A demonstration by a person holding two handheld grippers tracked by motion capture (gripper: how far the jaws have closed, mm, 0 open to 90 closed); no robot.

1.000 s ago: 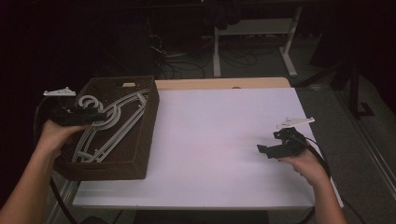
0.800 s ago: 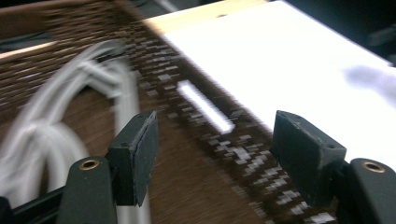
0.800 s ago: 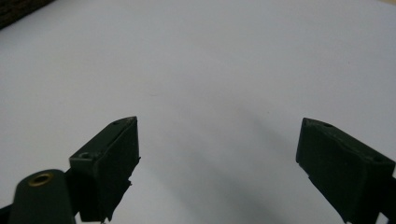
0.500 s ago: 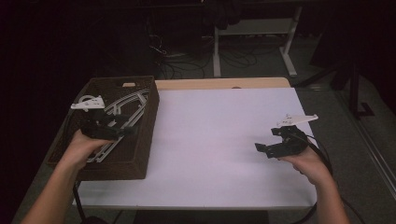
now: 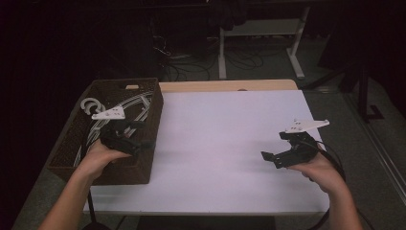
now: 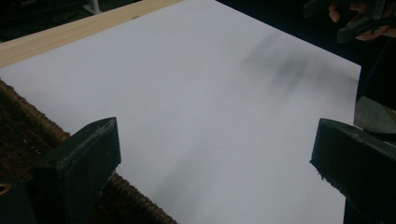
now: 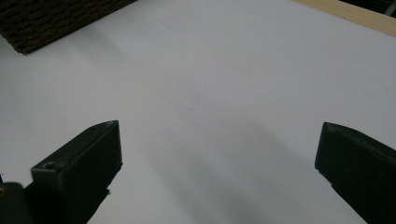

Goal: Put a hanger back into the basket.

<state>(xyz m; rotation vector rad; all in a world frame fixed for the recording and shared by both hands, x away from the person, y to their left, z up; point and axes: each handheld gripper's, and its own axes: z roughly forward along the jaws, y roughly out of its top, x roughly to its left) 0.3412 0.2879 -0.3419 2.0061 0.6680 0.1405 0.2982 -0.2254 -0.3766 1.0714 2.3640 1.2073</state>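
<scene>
High view, nearest edge: two forearms are seen entering from below. The left hand (image 5: 98, 158) is placed over the right wall of a dark woven basket (image 5: 143, 165), and the left claw (image 5: 139, 136) is held just above that wall, pointed toward the white sheet (image 5: 215, 139) that covers the desk (image 5: 230, 86). The right hand (image 5: 318, 167) is placed near the sheet's right edge, with the right claw (image 5: 273, 158) held low over the sheet and pointed leftward.

Left gripper view: the two black jaws are shown spread wide apart with nothing between them; the basket's woven rim is seen under the left jaw, and bare white sheet lies beyond. The other hand and its gripper are seen at the far upper right.

Right gripper view: the jaws are likewise shown wide apart and empty over bare sheet, with a corner of the basket at upper left.

Farther off, white hangers (image 5: 91, 105) are seen lying inside the basket. A strip of bare wood is left uncovered along the desk's far edge. Beyond it, cables (image 5: 239, 60) are seen on a dark floor.
</scene>
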